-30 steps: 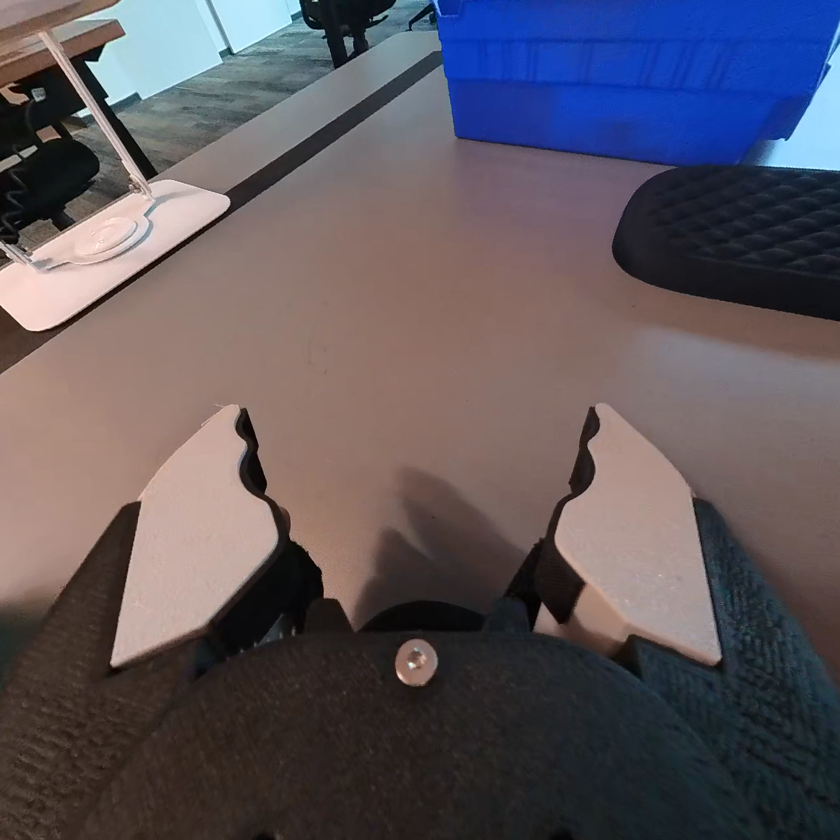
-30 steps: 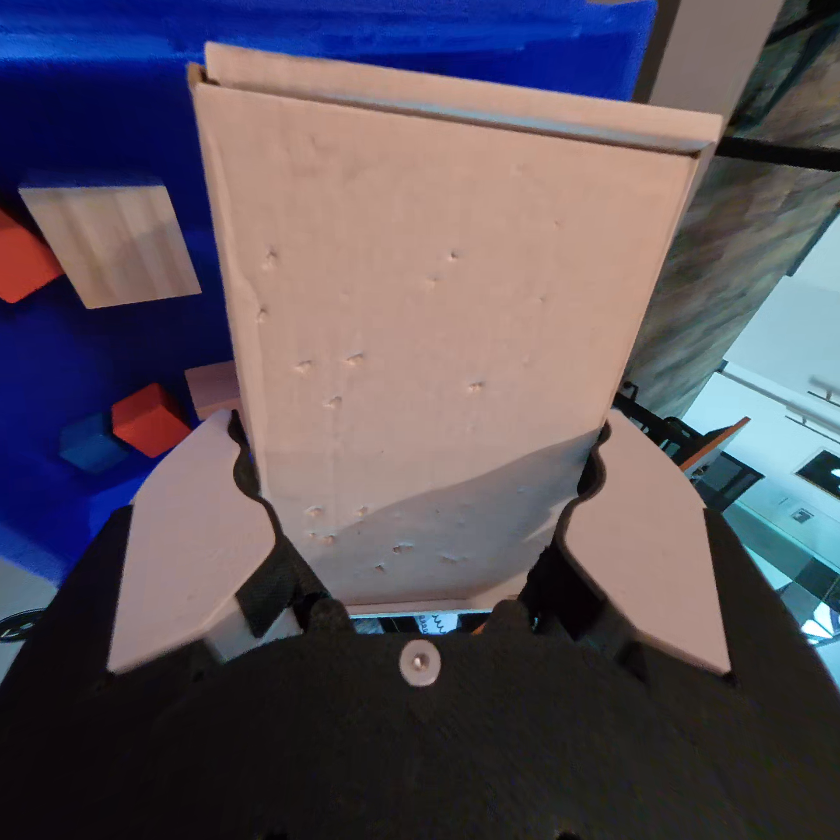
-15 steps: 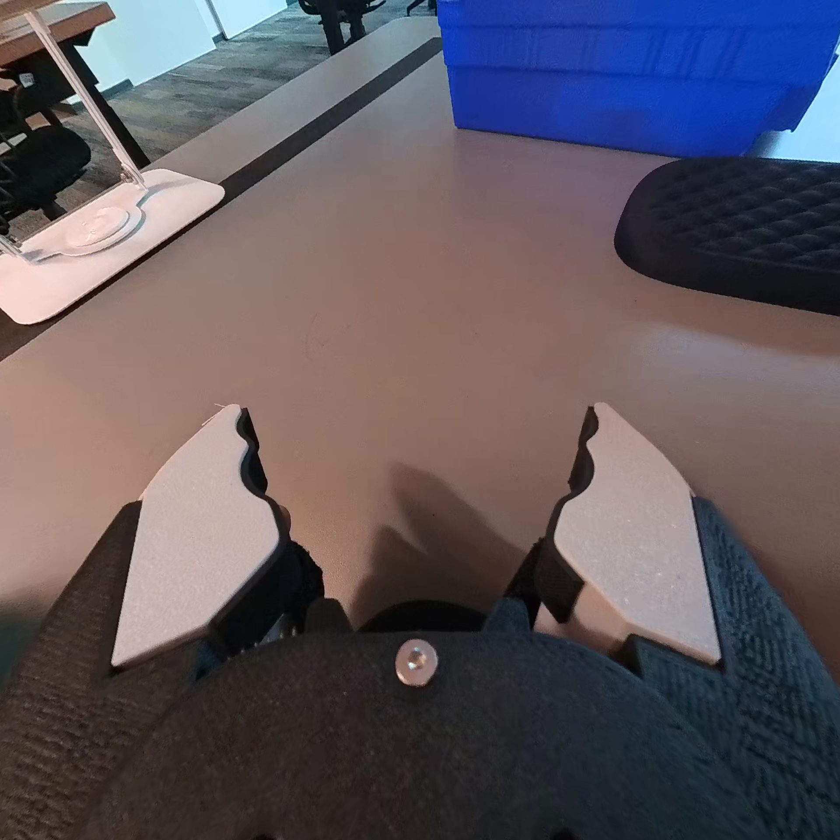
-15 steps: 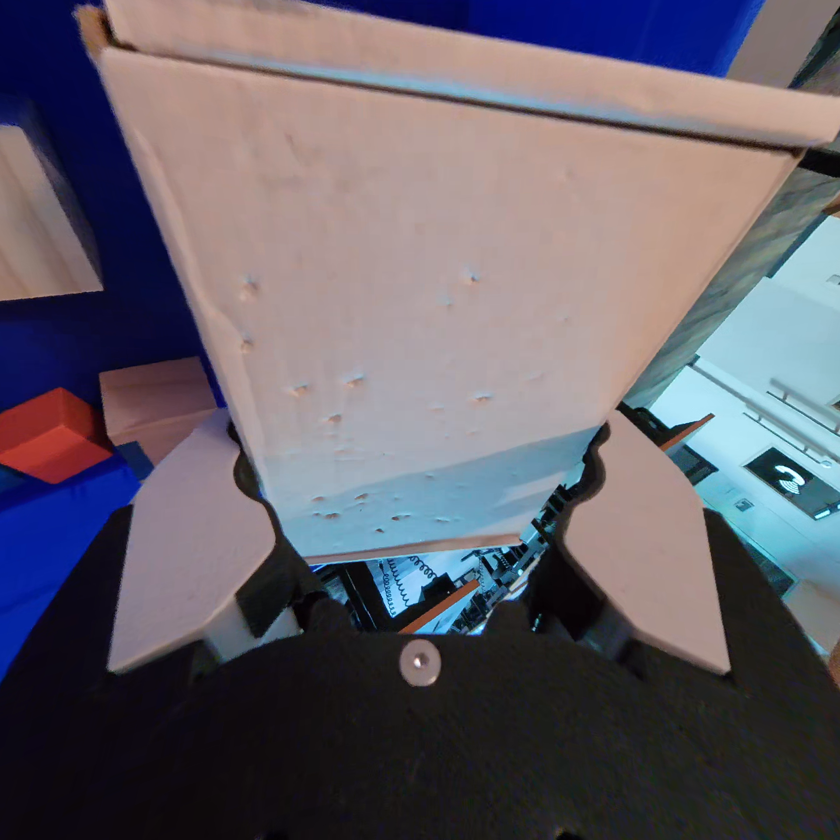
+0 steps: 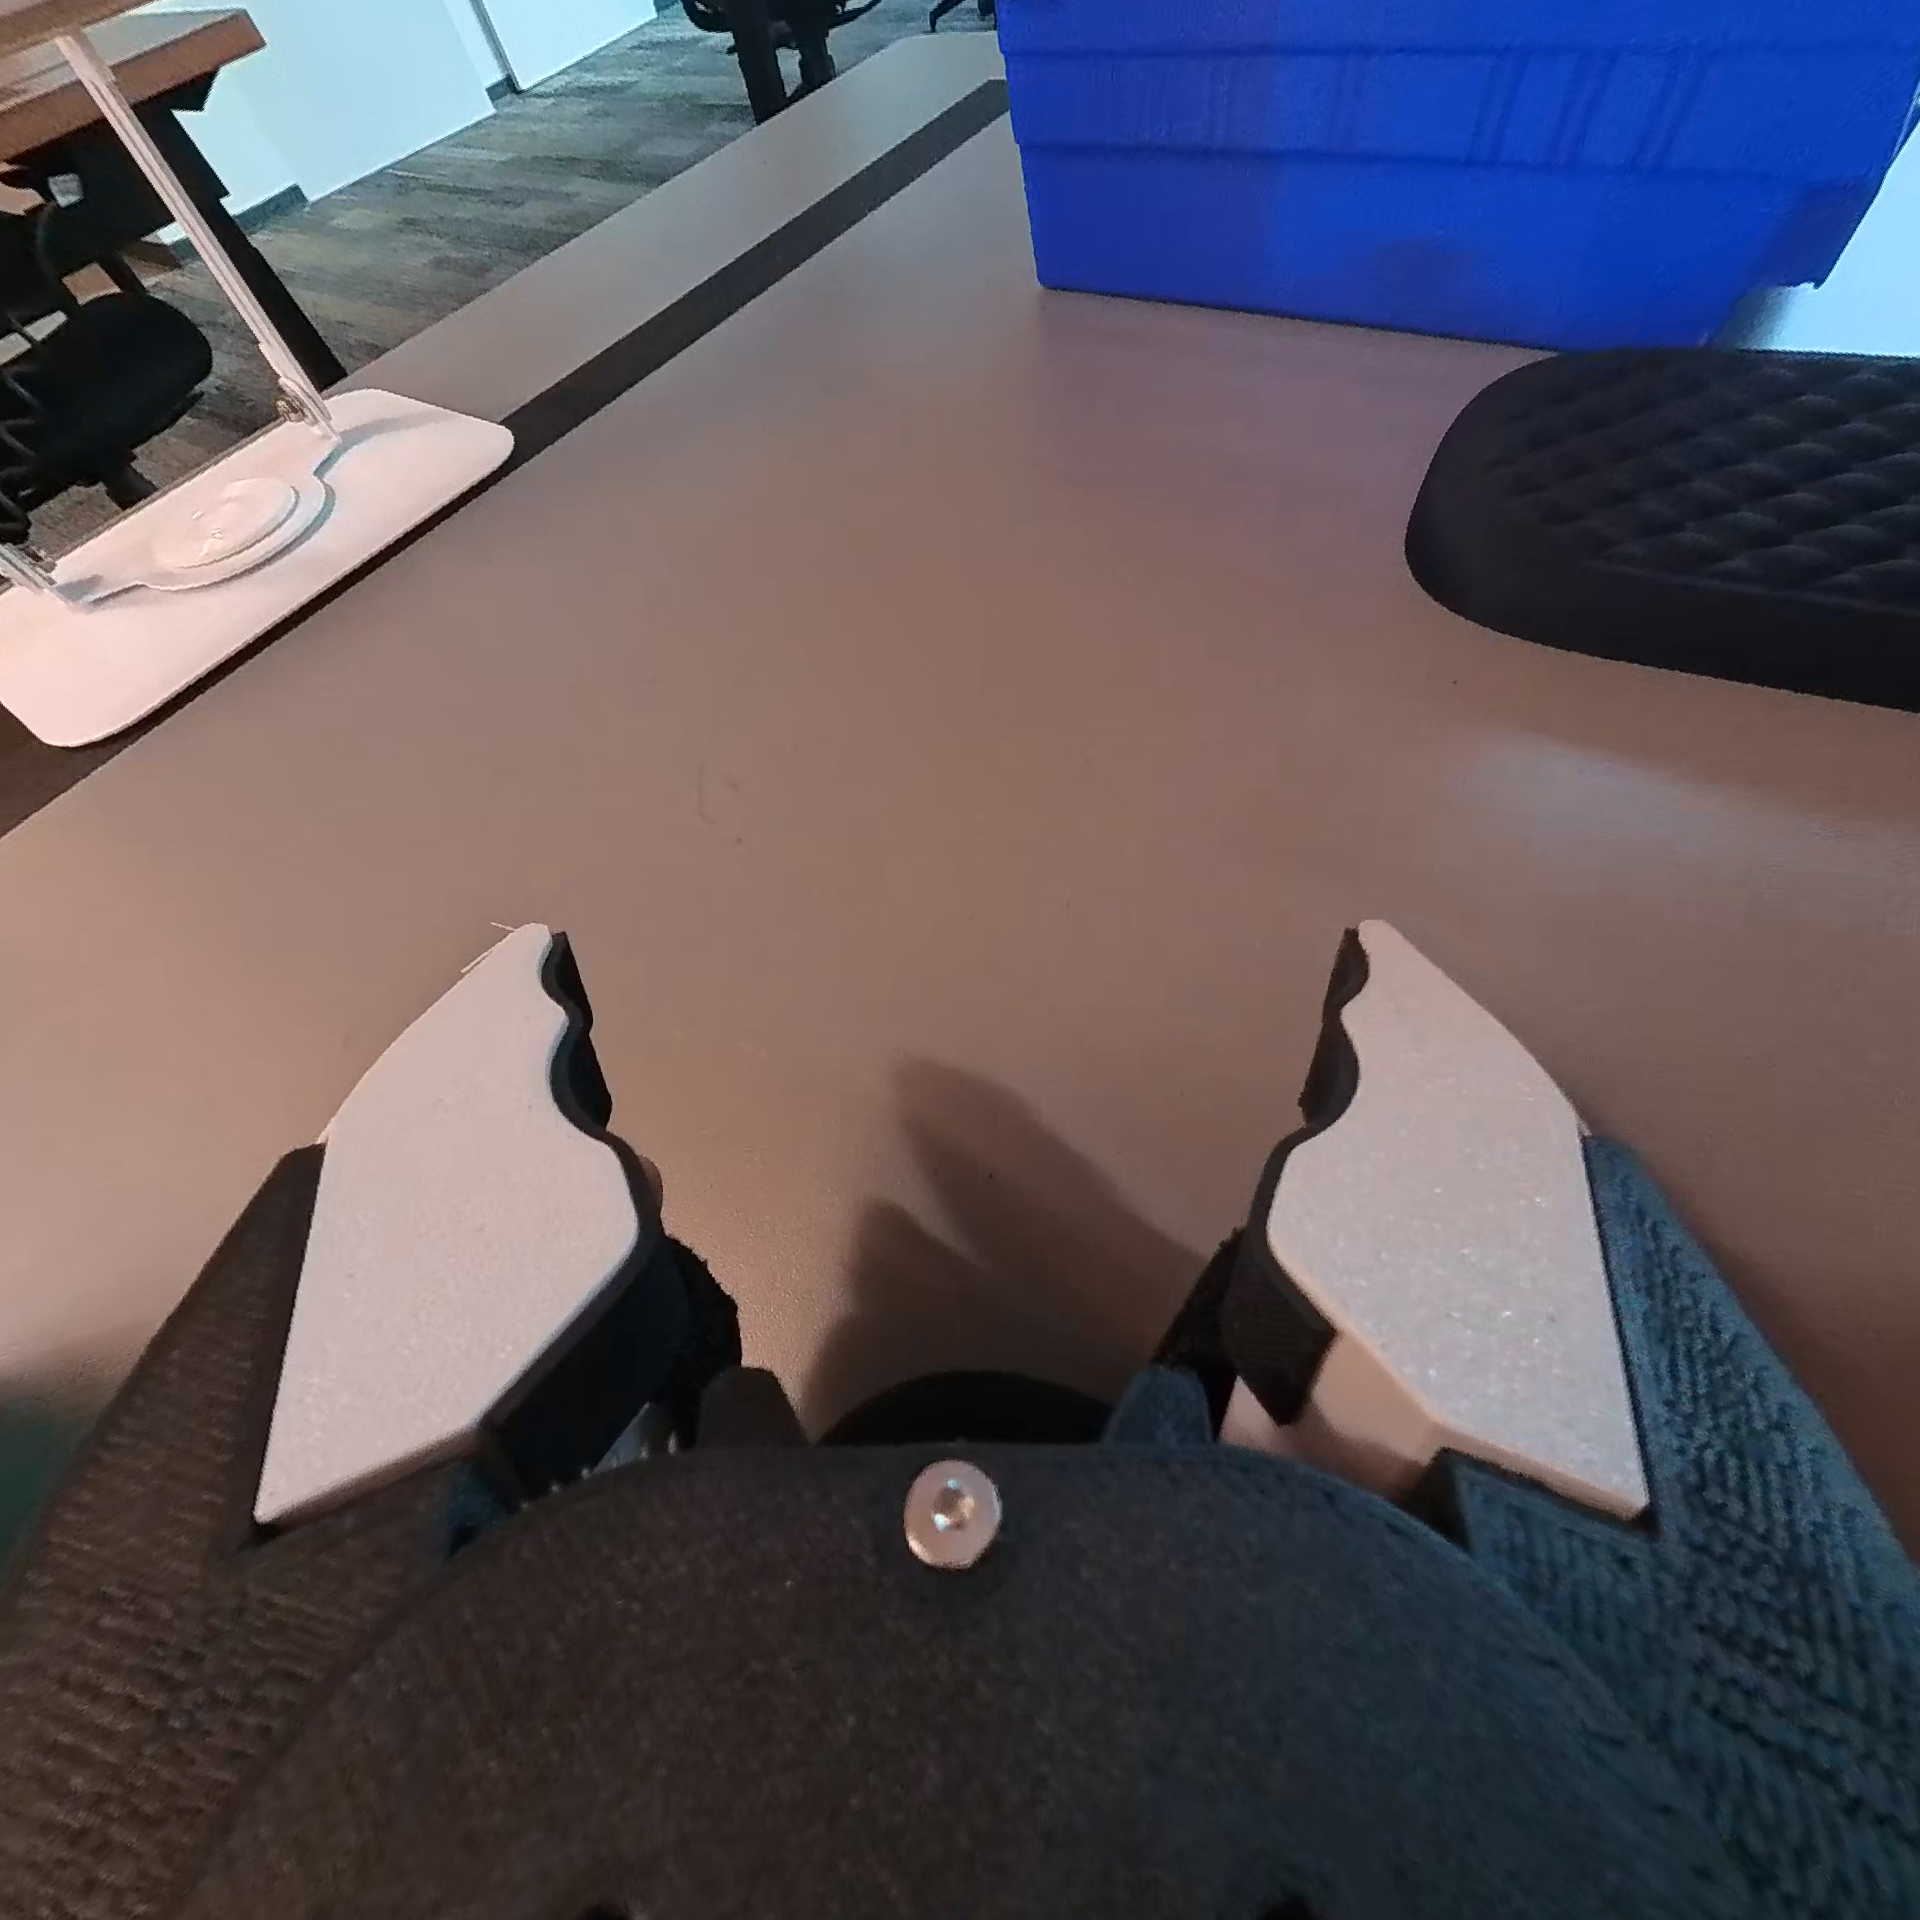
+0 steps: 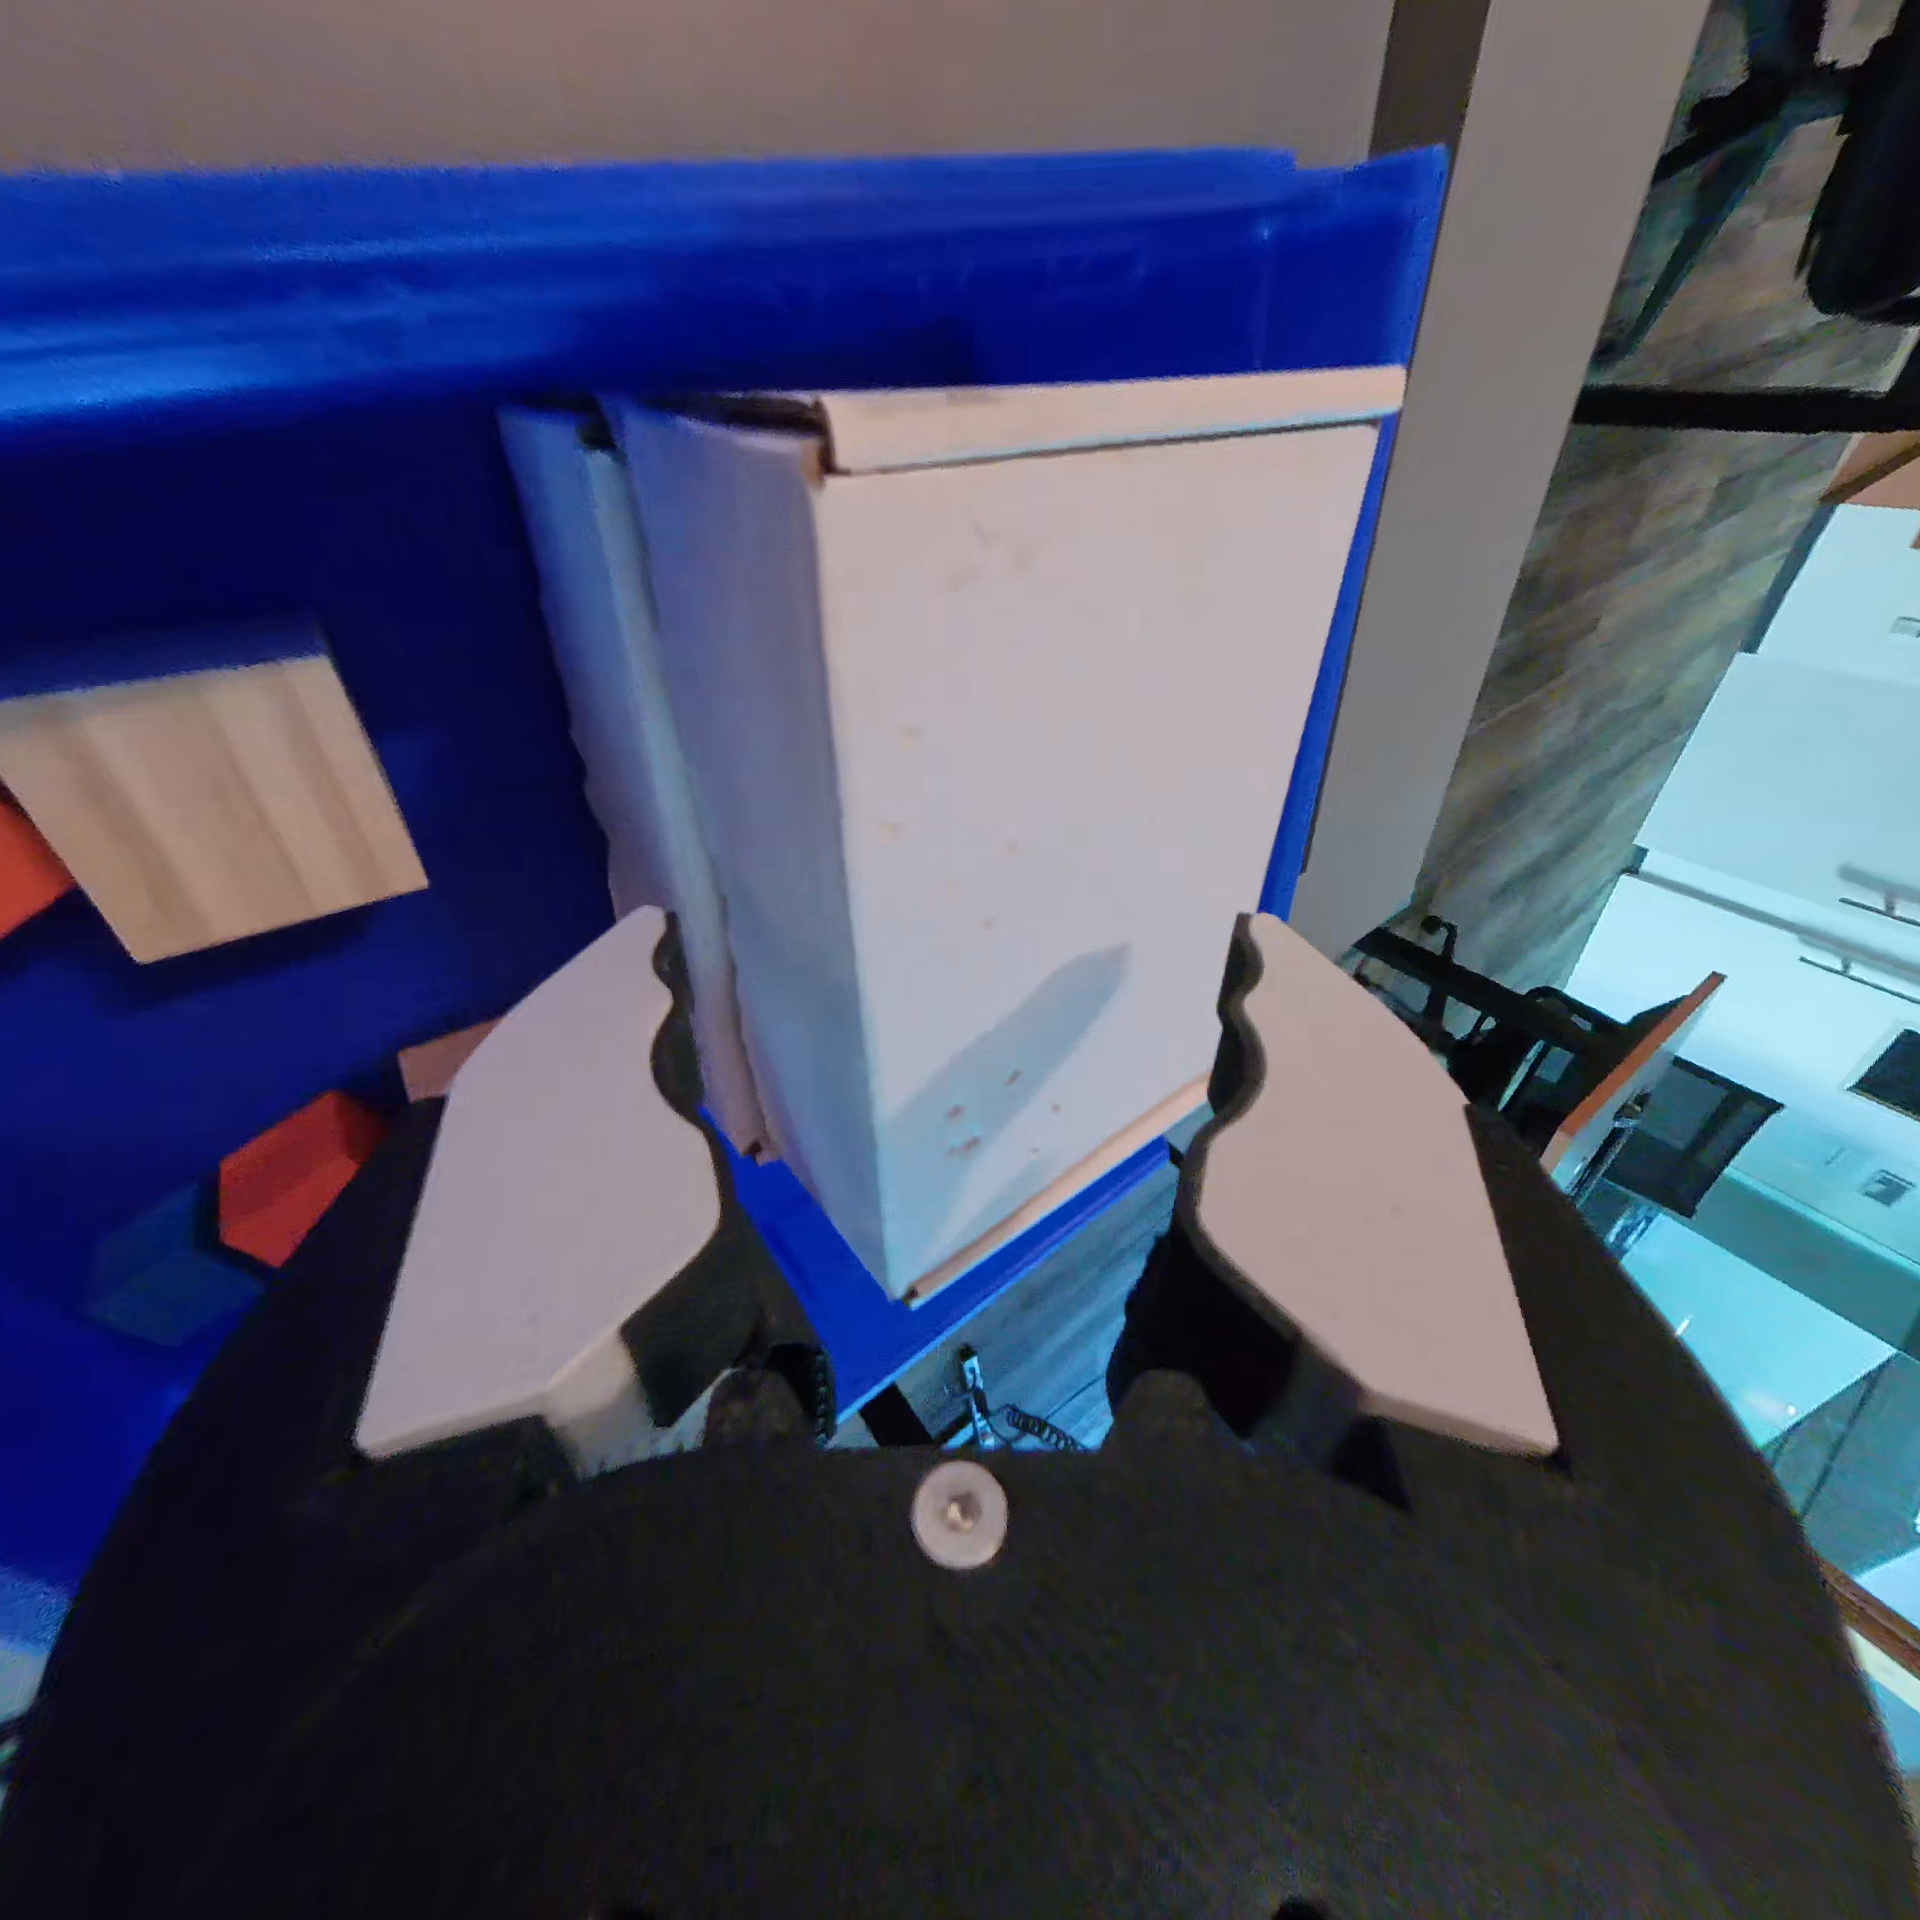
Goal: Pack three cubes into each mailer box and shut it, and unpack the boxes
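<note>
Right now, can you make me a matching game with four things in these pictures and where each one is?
Things:
1. mailer box
2. red cube
3. black mat
4. left tool

Places or states:
A. lying on the table, in front of the blue bin
B. open and empty above the table
C. down inside the blue bin, beside a blue cube
D. standing on end inside the blue bin, against its wall

Pairs: 1-D, 2-C, 3-A, 4-B
</note>
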`<state>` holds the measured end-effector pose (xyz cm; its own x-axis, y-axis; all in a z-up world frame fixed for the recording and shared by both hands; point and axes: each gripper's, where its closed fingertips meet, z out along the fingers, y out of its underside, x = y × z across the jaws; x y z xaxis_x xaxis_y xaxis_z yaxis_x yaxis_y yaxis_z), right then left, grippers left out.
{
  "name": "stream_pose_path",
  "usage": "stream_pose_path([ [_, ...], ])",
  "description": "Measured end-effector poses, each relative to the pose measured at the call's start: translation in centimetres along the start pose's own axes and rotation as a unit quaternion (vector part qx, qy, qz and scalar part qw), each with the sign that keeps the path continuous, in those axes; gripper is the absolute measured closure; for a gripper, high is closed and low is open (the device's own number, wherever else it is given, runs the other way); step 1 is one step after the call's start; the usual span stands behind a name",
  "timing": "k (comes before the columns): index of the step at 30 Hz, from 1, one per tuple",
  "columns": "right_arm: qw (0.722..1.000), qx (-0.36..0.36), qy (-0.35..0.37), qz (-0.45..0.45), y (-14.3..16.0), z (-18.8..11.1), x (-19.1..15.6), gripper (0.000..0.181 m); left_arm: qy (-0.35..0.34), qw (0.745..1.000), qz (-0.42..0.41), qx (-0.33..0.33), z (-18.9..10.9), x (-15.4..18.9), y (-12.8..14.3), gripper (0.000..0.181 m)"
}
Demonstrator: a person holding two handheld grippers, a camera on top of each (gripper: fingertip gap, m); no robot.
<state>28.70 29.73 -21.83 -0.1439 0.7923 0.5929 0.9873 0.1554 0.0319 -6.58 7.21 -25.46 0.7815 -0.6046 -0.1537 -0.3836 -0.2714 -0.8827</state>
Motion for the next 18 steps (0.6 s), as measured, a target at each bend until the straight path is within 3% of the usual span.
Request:
stream_pose_path([
  [3, 1.0, 0.018, 0.01, 0.009, -0.5, 0.7, -0.8, 0.076, -0.001, 1.0, 0.001, -0.001, 0.0, 0.0, 0.0, 0.05],
  [8, 0.998, 0.014, 0.065, 0.007, 0.4, 1.9, -0.5, 0.082, -0.002, 1.0, 0.001, -0.002, 0.0, 0.0, 0.1, 0.05],
  [13, 0.987, 0.086, 0.083, 0.104, 0.4, -0.3, -0.9, 0.082, -0.003, 1.0, -0.002, 0.001, 0.0, -0.1, 0.0, 0.05],
  [15, 0.961, 0.159, 0.095, 0.204, 0.4, -3.0, -0.7, 0.082, -0.003, 1.0, -0.003, 0.001, 0.0, -0.1, 0.0, 0.05],
  [18, 0.89, 0.265, 0.108, 0.355, 2.1, -7.8, -1.0, 0.082, -0.004, 1.0, -0.001, -0.002, 0.0, -0.1, 0.1, 0.05],
])
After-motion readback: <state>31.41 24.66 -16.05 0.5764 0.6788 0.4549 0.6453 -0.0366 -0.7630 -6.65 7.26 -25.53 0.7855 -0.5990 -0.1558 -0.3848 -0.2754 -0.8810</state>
